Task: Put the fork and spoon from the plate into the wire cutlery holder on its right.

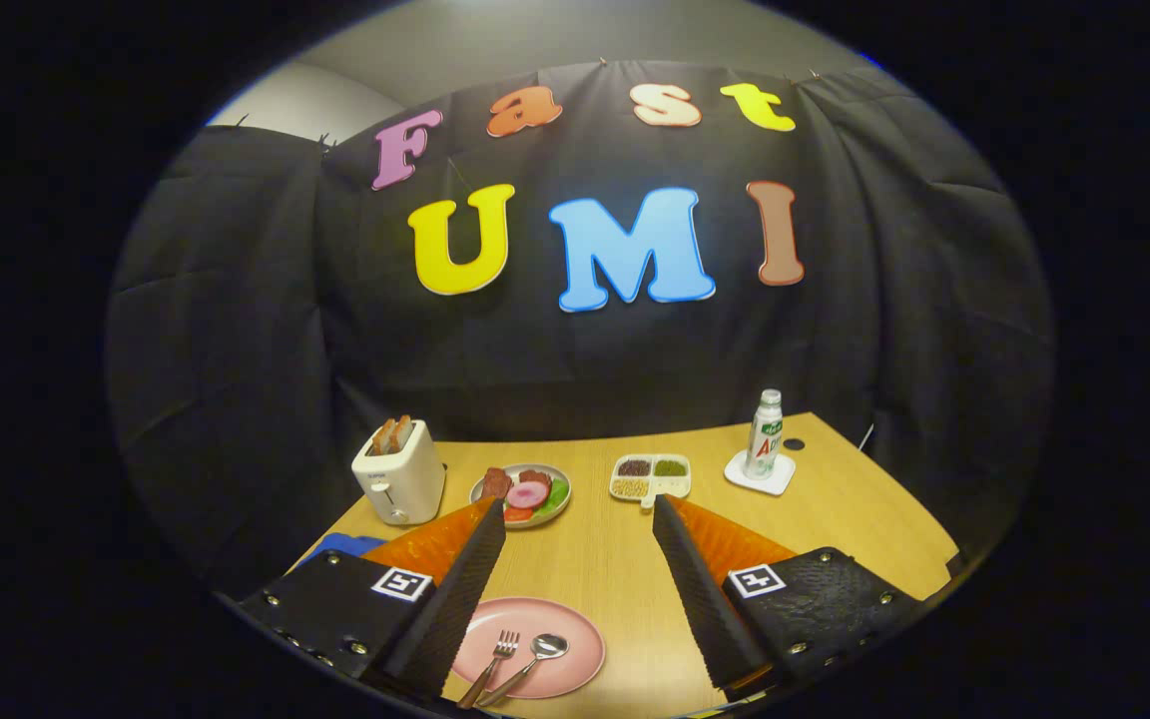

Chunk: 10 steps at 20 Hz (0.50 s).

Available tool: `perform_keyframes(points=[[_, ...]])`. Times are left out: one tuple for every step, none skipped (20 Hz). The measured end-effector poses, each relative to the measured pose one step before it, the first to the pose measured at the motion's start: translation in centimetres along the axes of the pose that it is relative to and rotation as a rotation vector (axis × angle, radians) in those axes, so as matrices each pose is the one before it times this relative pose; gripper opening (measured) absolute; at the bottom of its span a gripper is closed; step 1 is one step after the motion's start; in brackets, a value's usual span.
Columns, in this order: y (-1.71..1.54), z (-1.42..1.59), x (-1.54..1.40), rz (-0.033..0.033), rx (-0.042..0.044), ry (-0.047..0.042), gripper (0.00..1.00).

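1. The claw (579, 514) stands released at the lower middle of the frame, its two fingers spread wide and grasping nothing, with bare desk (595, 559) between them.
2. Low between the fingers, toward the left one, lies a pink plate (575, 649); its left edge is hidden behind the left finger.
3. On that plate the fork (493, 664) and the spoon (533, 664) lie side by side, fork on the left, heads pointing away from the claw and handles running off the plate's near rim.
4. Just beyond the left fingertip, at middle left of the frame, sits a grey plate (557, 509) of play food in red, pink and green.
5. Left of it stands a white toaster (400, 474) with toast in its slots.
6. Just beyond the right fingertip lies a white divided tray (650, 477) with grains and beans in its compartments.
7. Further right, a small bottle (765, 434) stands upright on a white coaster (757, 479).
8. A blue thing (340, 547) peeps out at the desk's left edge behind the left finger; I cannot tell what it is.
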<state>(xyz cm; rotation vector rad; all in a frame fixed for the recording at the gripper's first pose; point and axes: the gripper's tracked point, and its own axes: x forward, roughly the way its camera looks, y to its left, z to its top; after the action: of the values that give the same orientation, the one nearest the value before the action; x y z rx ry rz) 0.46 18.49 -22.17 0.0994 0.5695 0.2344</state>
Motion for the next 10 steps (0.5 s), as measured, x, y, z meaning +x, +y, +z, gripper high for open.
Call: perform_keyframes(points=[[0.348,-1.726,0.5,-0.00137,0.00991,0.04572,0.92],[0.223,-1.517,0.754,-0.00019,0.01335,0.04172,0.85],[0.314,-1.651,0.931,-0.00159,0.01214,0.0503,0.83],[0.203,-1.55,0.722,-0.00527,0.0034,0.04163,0.83],[0.268,-1.799,0.588,0.00035,0.00688,0.04677,0.78],[0.155,-1.8,0.667,-0.00324,0.00684,0.05533,0.73],[-0.001,-1.802,0.889,-0.0081,0.01223,0.04689,0.74],[0.075,-1.495,0.835,0.00368,0.0129,0.04343,0.58],[0.199,-1.784,0.225,-0.00186,0.01695,0.05037,0.56],[0.1,-1.586,0.481,0.00303,0.01533,0.04647,0.56]])
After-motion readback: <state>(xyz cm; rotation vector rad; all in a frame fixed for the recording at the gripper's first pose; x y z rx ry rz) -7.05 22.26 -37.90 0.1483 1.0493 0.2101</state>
